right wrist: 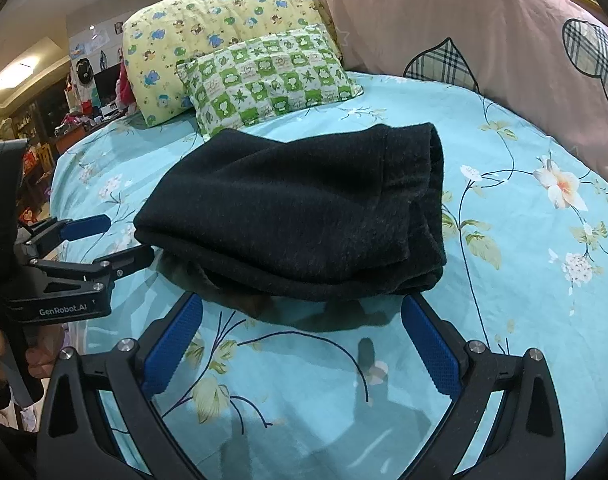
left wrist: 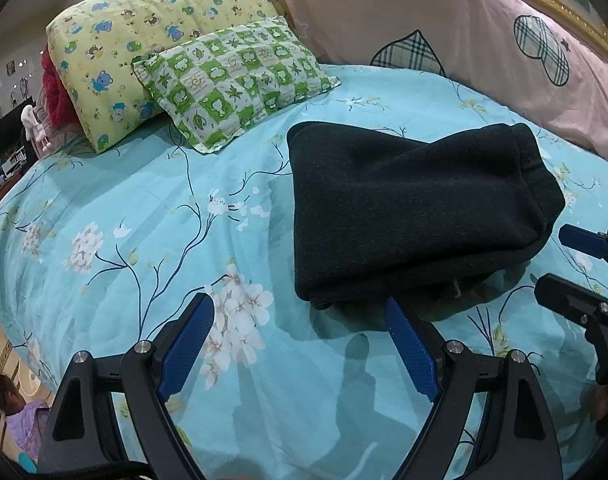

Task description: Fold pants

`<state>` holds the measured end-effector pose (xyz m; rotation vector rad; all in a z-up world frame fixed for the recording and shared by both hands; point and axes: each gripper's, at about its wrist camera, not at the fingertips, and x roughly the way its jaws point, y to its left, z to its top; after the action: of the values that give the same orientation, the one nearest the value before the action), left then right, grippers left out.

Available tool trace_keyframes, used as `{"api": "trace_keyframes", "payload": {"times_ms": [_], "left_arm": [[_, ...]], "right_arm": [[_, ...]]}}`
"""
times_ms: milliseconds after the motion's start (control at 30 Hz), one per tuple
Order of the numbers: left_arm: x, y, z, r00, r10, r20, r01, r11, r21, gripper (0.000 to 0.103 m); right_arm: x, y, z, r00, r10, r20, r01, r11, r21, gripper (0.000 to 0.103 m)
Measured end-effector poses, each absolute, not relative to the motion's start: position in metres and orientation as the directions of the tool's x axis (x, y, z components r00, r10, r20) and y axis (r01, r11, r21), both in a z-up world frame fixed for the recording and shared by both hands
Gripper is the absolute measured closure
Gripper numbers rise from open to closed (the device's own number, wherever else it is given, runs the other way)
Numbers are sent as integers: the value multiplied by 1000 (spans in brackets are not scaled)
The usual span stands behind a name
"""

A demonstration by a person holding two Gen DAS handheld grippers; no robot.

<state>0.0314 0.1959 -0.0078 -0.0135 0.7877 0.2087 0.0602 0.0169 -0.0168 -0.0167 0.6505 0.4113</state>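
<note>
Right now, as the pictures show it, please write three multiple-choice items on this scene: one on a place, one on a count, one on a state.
1. Where do the dark pants lie?
A. on the light blue flowered bedsheet
B. on the pink quilt
C. on the floor

2. How many pillows lie behind the pants?
A. one
B. two
C. four

3. In what state is the left tool?
A. shut on the pants
B. shut on nothing
C. open, nothing between its fingers

Answers:
1. A, since flowered sheet shows all around the folded bundle.
2. B, a yellow pillow and a green checked pillow in front of it.
3. C, its blue pads stand wide apart over bare sheet.
</note>
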Motion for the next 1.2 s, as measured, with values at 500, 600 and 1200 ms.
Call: {"api": "trace_keyframes", "payload": {"times_ms": [500, 600, 1200], "left_arm": [[30, 195, -5, 690, 187, -699, -195, 978, 69, 16], [29, 196, -4, 693, 191, -695, -199, 977, 70, 16], [32, 198, -1, 694, 197, -693, -202, 976, 75, 16]], "right_arm": [[60, 17, -10, 733, 381, -564, -378, 917, 129, 3], [61, 18, -9, 733, 382, -563, -381, 916, 125, 3], [63, 20, -6, 736, 382, -559, -378, 917, 128, 3]]}}
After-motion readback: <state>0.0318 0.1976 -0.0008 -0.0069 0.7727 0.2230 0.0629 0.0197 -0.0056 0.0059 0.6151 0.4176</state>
